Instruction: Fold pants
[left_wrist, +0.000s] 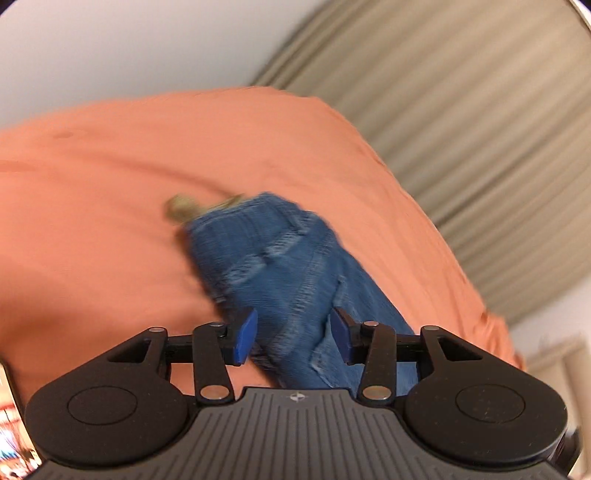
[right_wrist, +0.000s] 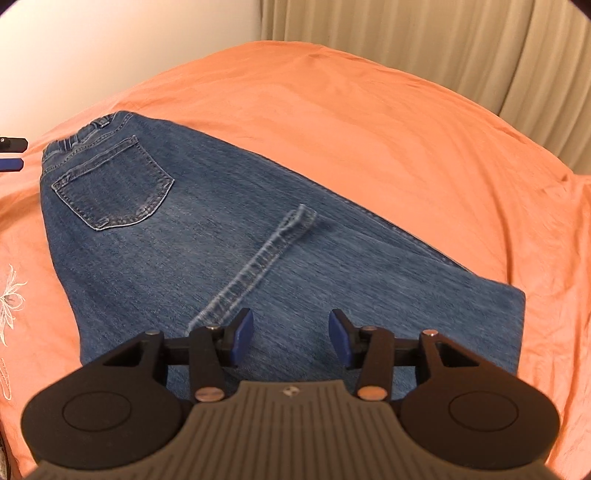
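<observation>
Where the orange bedsheet (right_wrist: 369, 122) spreads wide, backed by a pleated beige curtain (right_wrist: 424, 40) and a pale wall (right_wrist: 110, 48), my blue jeans (right_wrist: 207, 236) lie flat on it, already doubled over. Their long axis runs diagonally across the sheet, waistband and back pocket (right_wrist: 114, 184) at the far left end, the other end at the near right. White flower embroidery (right_wrist: 11, 299) marks the sheet left of the jeans. My right gripper (right_wrist: 291, 338) hangs wide open above the denim, holding nothing. My left gripper (left_wrist: 293, 336), in a blurred view, is likewise spread wide and empty, over the jeans (left_wrist: 280, 266).
</observation>
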